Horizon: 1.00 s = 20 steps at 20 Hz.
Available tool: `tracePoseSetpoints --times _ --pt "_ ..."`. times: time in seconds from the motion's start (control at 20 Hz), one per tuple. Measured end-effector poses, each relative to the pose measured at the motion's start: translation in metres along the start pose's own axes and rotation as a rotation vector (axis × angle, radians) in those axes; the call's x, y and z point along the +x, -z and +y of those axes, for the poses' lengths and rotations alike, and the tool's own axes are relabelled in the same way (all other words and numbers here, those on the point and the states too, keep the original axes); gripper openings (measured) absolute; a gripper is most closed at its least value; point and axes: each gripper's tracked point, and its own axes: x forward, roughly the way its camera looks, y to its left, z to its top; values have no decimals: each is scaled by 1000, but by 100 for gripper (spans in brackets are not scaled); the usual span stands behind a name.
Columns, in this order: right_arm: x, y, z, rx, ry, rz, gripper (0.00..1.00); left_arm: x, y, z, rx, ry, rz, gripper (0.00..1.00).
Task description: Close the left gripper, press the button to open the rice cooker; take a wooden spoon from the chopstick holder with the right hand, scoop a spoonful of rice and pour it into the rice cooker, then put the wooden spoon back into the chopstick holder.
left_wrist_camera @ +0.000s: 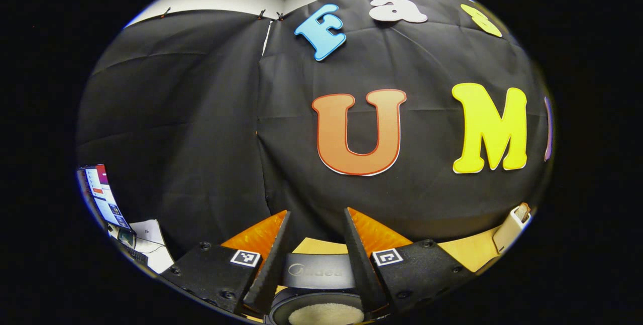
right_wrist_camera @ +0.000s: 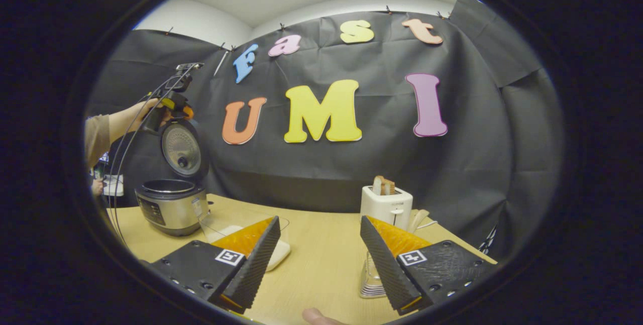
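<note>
While both tongs gape, right tongs (right_wrist_camera: 317,244) half hide a clear holder (right_wrist_camera: 370,281) (contents unclear).

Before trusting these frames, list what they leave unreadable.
- Rice cooker pot, left gripper view: cut off by the bottom edge.
- Clear holder, right gripper view: the right gripper finger hides its contents.
- Clear container by the open rice cooker: partly behind the other finger.

We see a staged booth inside an office-like room: black cloth wall (right_wrist_camera: 351,174) clipped below white walls, a wooden table (right_wrist_camera: 321,259) holding a rice cooker (right_wrist_camera: 171,204) and toaster (right_wrist_camera: 386,205), a monitor (left_wrist_camera: 103,197) alongside.
</note>
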Motion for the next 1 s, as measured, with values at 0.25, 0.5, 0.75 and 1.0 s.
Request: tracePoseSetpoints --times 0.25,0.5,0.75,1.0 --pt "-17 -5 8 4 -2 -3 96 -40 21 1 -9 19 -6 66" --pt "-41 -14 22 32 2 -17 95 -79 57 -1 33 73 56 66" --pt "-58 -20 47 24 -40 -26 95 -105 92 -1 4 72 133 69" --pt "-62 -21 53 7 -49 -32 95 -113 119 -8 -8 100 194 67"
